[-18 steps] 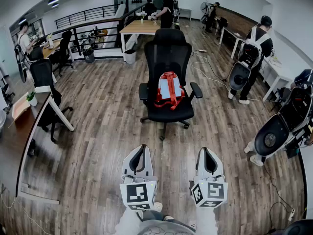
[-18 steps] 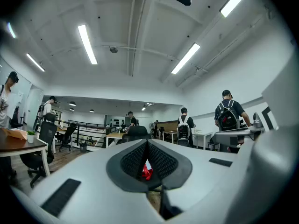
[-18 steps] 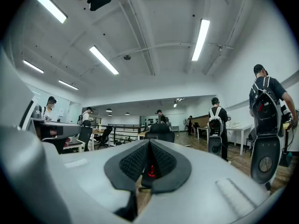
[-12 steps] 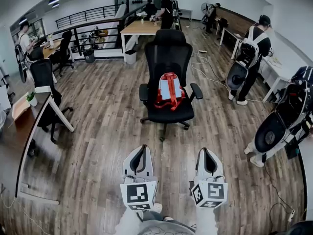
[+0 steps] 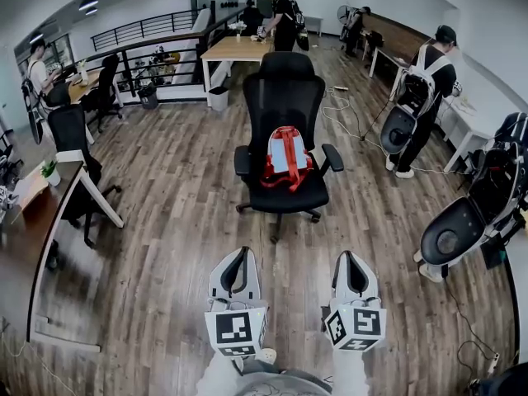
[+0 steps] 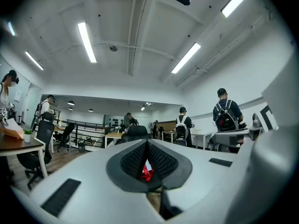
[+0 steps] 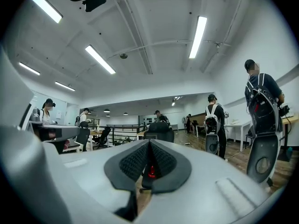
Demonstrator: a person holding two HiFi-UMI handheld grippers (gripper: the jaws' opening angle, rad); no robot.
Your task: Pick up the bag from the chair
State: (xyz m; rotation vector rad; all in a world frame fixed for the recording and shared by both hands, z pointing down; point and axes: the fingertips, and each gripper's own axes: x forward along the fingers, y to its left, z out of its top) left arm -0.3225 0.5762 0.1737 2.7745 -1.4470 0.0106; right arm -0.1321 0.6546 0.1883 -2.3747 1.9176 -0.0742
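Resting on the seat of the black chair (image 5: 285,97), the bag (image 5: 286,157) is seen upright and leaned against the backrest, a pale bag with red straps turned to the front. The chair is stood on a wooden floor (image 5: 165,188), its front turned toward the two grippers. The left gripper (image 5: 238,256) and the right gripper (image 5: 350,258) are held level and side by side, well apart from the chair on its front side, and both are pointed at it. In the left gripper view the jaws are seen brought together at their tips, with nothing clamped between them; only a sliver of the red bag is glimpsed far off through the slit below the tips. In the right gripper view the jaws are likewise closed on nothing, and the chair's back and a spot of red are framed beyond them. Behind the chair a wooden desk (image 5: 235,48) is placed, and off to the chair's right a person (image 5: 425,85) with a backpack is seen from behind.
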